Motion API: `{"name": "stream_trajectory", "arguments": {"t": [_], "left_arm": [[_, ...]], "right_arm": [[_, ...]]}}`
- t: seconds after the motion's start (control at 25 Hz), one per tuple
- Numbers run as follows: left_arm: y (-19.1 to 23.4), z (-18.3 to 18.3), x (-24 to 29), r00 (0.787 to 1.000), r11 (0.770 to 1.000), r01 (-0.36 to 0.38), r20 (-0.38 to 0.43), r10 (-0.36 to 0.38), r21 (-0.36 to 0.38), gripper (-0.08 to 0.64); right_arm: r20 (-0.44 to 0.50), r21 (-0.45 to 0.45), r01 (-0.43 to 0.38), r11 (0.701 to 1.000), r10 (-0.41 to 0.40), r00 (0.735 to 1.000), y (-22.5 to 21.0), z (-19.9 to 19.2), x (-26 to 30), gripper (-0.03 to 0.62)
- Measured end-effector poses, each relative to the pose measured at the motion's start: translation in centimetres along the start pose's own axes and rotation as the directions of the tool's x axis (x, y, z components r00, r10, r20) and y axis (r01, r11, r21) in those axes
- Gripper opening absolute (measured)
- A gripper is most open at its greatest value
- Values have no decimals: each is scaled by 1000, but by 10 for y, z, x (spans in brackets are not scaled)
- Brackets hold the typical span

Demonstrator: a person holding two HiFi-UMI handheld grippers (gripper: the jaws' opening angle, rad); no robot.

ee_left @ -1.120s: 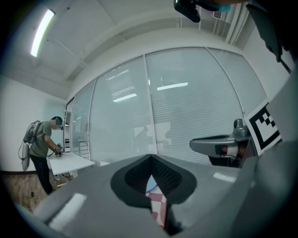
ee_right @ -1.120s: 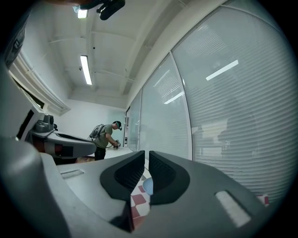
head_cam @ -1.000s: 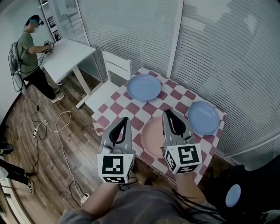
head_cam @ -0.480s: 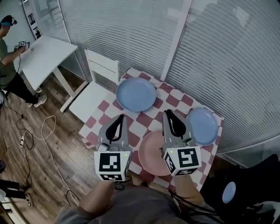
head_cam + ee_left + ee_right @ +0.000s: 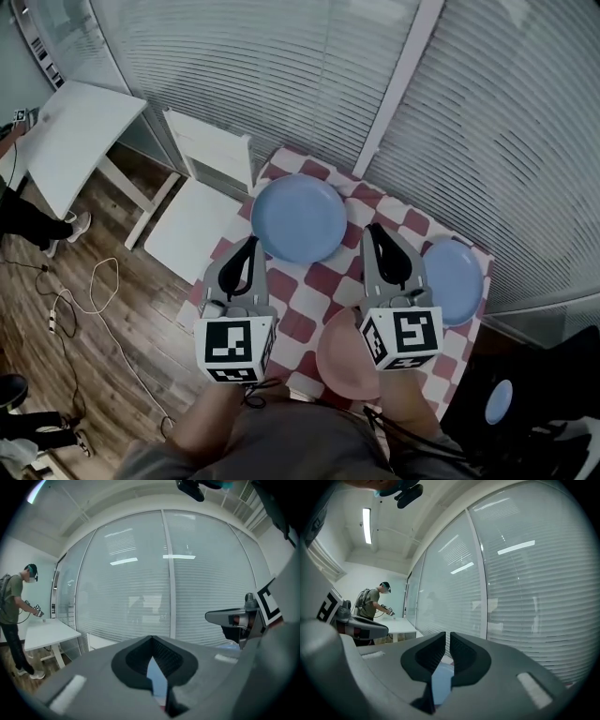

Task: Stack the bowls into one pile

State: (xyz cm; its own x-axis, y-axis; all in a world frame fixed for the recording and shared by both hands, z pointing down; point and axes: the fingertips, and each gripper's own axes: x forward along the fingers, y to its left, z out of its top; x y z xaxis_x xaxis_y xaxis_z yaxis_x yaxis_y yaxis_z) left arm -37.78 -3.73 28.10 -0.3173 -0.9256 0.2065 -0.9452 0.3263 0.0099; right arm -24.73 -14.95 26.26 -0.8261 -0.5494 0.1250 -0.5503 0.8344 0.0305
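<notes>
Three bowls sit on the red-and-white checked table [image 5: 289,317]: a large blue bowl [image 5: 298,218] at the far left, a smaller blue bowl [image 5: 454,279] at the right, and a pink bowl [image 5: 343,354] at the near edge. The pink bowl is partly hidden under my right gripper's marker cube. My left gripper [image 5: 251,242] hovers just short of the large blue bowl, its tips touching and nothing in them. My right gripper [image 5: 377,228] hovers between the two blue bowls, its jaws a narrow slit apart and empty. Blue shows through each gripper's jaws in its own view.
A white chair [image 5: 202,202] stands left of the table and a white desk [image 5: 70,131] further left. Part of a person [image 5: 19,202] shows at the left edge. Cables [image 5: 84,291] trail over the wood floor. Glass walls with blinds close off the far side.
Both grippers have moved forward over the table, towards the blue bowls. The pink bowl now lies under the right gripper's cube. The person at the desk has slid almost out of view.
</notes>
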Motion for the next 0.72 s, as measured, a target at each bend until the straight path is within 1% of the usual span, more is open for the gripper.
{"name": "stream_trajectory", "arguments": {"t": [0.2,0.32,0.52,0.72], "left_arm": [[30,0,34,1000,1000,-11,-20,11,2,0],[45,-8,56,999,1000,-14,-46,14,-2,0],[62,-36,88,992,1000,-13,-122,11,-18,0],[71,-70,115,980,999,-13,-196,6,-35,1]], "right_arm": [[-17,11,43,999,-43,999,-14,-5,34,52],[-44,20,63,998,-62,997,-22,-18,55,52],[-123,39,78,996,-72,990,-30,-52,85,55],[-205,58,92,994,-78,976,-42,-92,108,60]]}}
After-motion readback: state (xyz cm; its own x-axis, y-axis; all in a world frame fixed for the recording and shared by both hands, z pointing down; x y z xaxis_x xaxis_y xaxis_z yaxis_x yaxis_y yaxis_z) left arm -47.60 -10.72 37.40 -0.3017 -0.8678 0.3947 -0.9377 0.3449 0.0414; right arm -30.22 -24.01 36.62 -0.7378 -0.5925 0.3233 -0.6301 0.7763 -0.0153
